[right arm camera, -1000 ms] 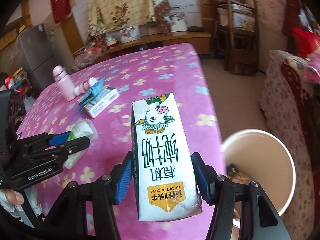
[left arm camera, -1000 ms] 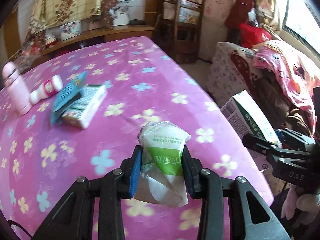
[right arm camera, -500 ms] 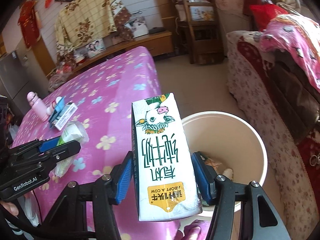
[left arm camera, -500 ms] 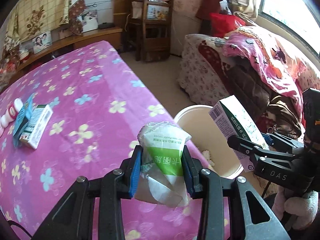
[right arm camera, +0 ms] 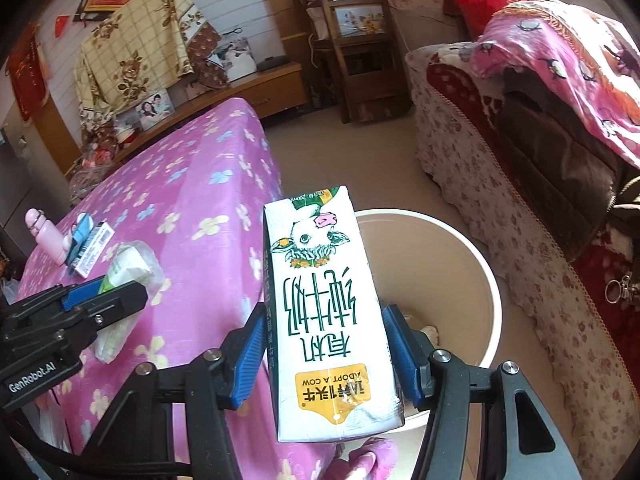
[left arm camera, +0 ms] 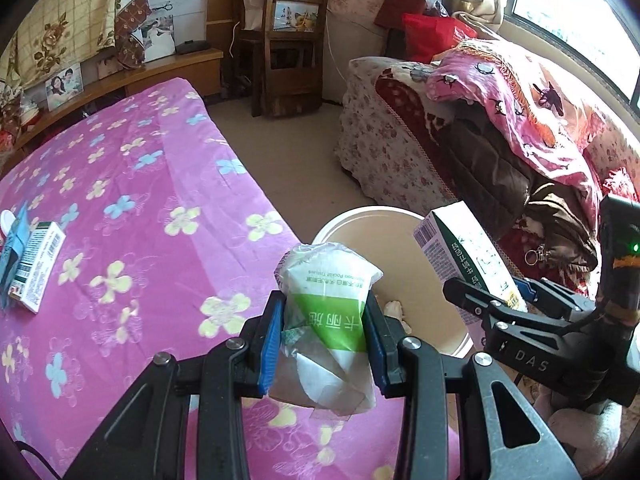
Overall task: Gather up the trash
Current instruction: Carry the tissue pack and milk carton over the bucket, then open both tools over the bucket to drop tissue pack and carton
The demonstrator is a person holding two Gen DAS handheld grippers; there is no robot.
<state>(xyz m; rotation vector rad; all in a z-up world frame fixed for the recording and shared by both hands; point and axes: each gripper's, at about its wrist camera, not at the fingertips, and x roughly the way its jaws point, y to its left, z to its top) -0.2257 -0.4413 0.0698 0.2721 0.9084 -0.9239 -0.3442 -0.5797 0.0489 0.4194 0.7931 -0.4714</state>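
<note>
My left gripper (left arm camera: 325, 336) is shut on a green-and-white tissue packet (left arm camera: 330, 300) and holds it over the table's right edge, beside the cream trash bin (left arm camera: 360, 216). My right gripper (right arm camera: 326, 354) is shut on a white milk carton (right arm camera: 326, 312) with a cow picture, held over the near rim of the bin (right arm camera: 480, 264). The carton also shows at the right of the left wrist view (left arm camera: 464, 256), and the tissue packet at the left of the right wrist view (right arm camera: 124, 276). Some trash lies in the bin's bottom.
The pink flowered table (left arm camera: 120, 216) holds a small box with a blue packet (left arm camera: 32, 256) and a pink bottle (right arm camera: 44, 236) at its far left. A sofa with a pink blanket (left arm camera: 500, 92) stands right of the bin. Wooden chairs (left arm camera: 288, 40) stand at the back.
Both grippers have swung right from over the table to the bin, each still holding its item. The bin has come fully into view below them.
</note>
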